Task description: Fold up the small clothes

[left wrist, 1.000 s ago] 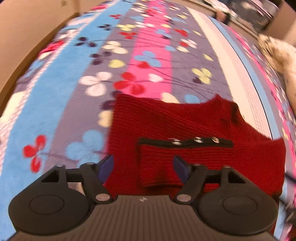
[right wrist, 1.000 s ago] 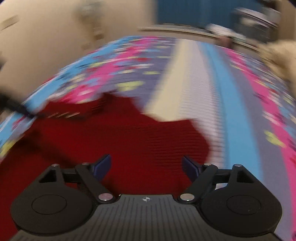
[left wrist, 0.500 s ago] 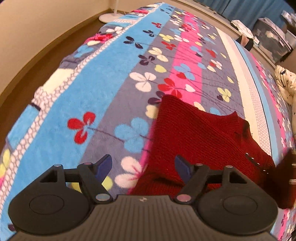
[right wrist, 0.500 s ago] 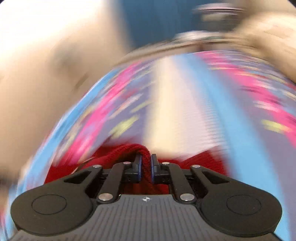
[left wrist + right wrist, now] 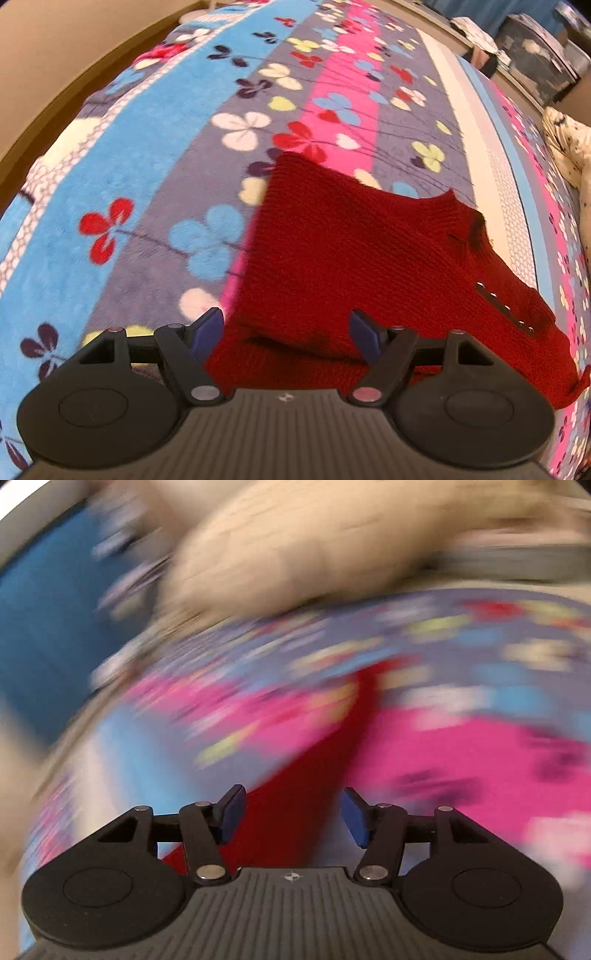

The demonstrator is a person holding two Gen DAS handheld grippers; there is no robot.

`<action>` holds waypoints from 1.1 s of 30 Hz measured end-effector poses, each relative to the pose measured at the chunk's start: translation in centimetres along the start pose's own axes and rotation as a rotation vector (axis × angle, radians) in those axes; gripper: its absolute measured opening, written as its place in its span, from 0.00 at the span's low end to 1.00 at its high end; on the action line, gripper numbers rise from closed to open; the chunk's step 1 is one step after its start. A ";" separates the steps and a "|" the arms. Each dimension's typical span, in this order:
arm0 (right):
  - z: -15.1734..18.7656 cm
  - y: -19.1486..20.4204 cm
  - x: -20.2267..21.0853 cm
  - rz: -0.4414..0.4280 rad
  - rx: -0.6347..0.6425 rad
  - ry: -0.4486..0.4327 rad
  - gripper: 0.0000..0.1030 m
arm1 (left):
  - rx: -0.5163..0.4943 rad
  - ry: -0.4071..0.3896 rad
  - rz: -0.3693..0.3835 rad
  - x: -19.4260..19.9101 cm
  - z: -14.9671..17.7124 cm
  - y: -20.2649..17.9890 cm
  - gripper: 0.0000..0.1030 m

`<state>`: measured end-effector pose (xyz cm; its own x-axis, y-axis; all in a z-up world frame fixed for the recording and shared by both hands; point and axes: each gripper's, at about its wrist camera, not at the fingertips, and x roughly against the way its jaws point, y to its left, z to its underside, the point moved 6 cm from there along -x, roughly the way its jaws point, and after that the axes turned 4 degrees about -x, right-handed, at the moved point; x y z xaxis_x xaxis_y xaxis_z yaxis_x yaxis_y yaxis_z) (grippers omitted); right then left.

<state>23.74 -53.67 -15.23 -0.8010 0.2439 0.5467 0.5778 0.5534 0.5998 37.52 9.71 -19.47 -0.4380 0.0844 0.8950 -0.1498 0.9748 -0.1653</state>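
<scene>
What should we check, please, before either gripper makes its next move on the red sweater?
1. Left gripper open and empty: ok.
2. Right gripper open, holding nothing: ok.
3. Red sweater lying on the blanket: ok.
4. Near edge of the sweater lies between the left gripper's fingers: ok.
5. Sweater flat and smooth: not ok; a crease shows near the front edge.
6. Right gripper's position over the sweater: cannot tell; its view is badly blurred.
</scene>
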 end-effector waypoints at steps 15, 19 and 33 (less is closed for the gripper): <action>11.7 17.6 -19.4 -0.072 0.199 0.556 0.00 | -0.035 0.047 0.017 -1.8 0.7 -0.5 0.77; 9.6 16.1 -17.0 -0.129 0.048 0.549 0.03 | -0.013 0.066 0.025 -2.6 1.4 -0.2 0.77; -1.4 -4.2 -4.4 0.017 -0.174 0.144 0.66 | -0.017 0.043 0.015 -1.1 0.7 -2.1 0.77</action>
<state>25.11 -58.15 -19.34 -0.7678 0.1284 0.6277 0.6189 0.4017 0.6749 37.70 7.46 -20.41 -0.4012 0.1076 0.9097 -0.1285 0.9766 -0.1722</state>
